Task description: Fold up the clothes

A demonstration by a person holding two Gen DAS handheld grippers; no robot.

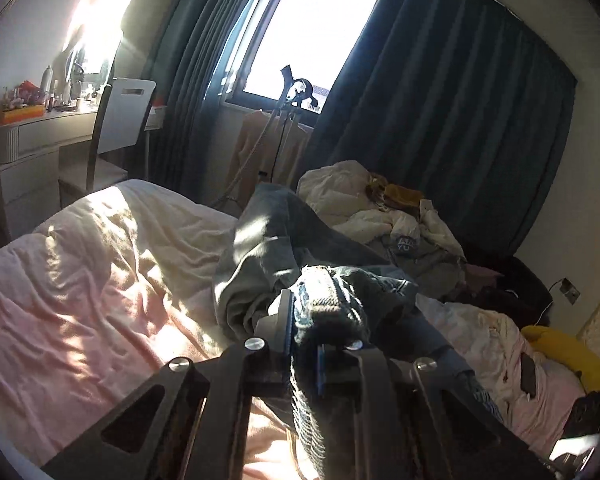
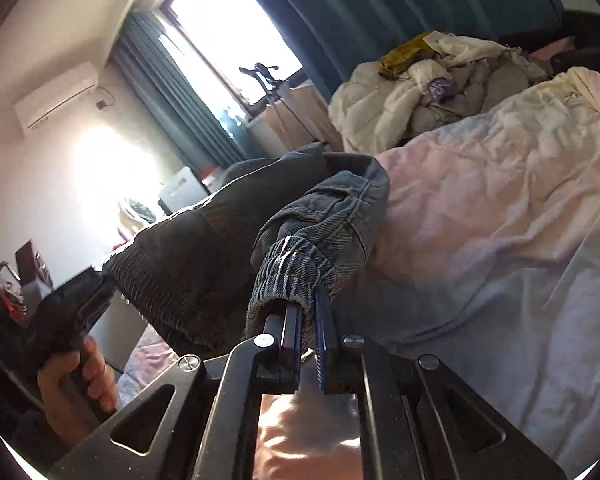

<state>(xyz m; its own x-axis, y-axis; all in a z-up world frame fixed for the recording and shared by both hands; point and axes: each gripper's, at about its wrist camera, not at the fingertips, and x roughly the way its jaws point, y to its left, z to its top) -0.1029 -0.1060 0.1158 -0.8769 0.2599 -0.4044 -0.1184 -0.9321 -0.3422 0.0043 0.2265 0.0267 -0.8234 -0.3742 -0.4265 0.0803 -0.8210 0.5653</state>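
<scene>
While both claws are clamped on the ribbed elastic waistband of the dark grey denim trousers [image 2: 324, 208], the left claw [image 1: 306, 320] and right claw [image 2: 308, 312] hold them up off the pink rumpled bed cover [image 1: 80, 272], legs trailing toward the far pile of cream clothes [image 1: 360, 200].
</scene>
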